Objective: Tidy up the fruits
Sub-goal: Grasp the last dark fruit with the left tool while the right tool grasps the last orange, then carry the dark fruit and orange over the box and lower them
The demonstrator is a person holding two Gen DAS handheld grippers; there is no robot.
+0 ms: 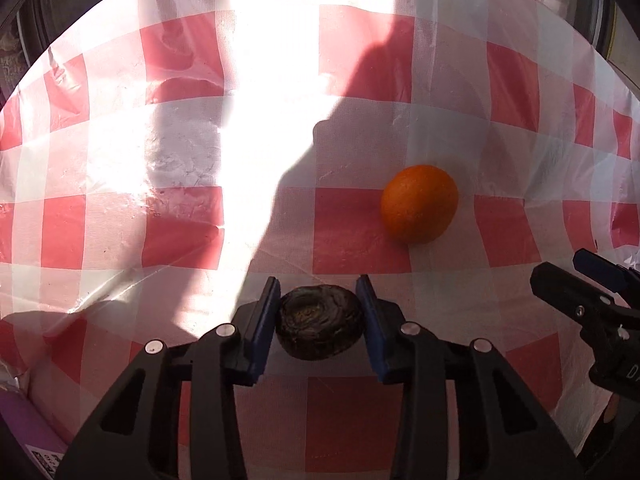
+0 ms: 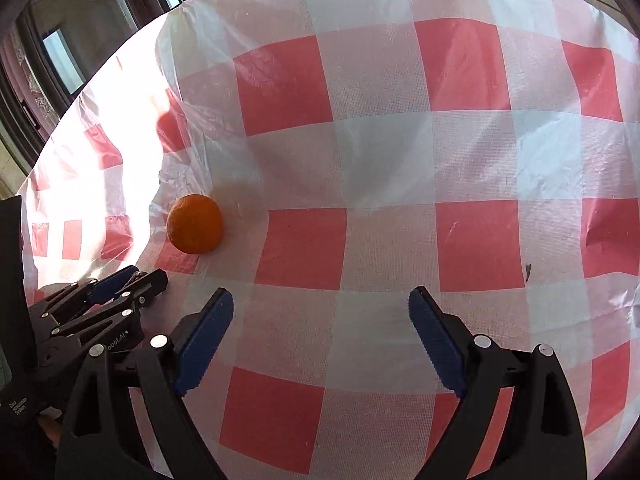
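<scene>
Left gripper (image 1: 319,312) is clamped on a dark, wrinkled fruit (image 1: 319,322), blue pads (image 1: 267,316) pressed to both sides. Can't tell from the left wrist view whether the fruit is lifted or sitting on the cloth. It looks like an overripe avocado or similar, can't say for sure.

Right gripper (image 2: 321,344) has its jaws spread wide, nothing between them, only the checked cloth below.

Orange (image 1: 419,203) sits on the red-and-white checked tablecloth (image 1: 180,216), ahead of the left gripper and off to its right, apart from the dark fruit. In the right wrist view the same orange (image 2: 195,224) lies ahead-left of the right gripper, just beyond the left gripper's tips (image 2: 132,276). Neither gripper touches it.

Right gripper's fingers (image 1: 592,280) poke into the left wrist view at the right edge, near the orange's side of the table.

Strong sunlight washes out a band of the cloth on the left side; the orange is at the edge of the shadow. Cloth is plastic-looking and wrinkled. Window frames (image 2: 100,28) visible past the table's far-left edge.
</scene>
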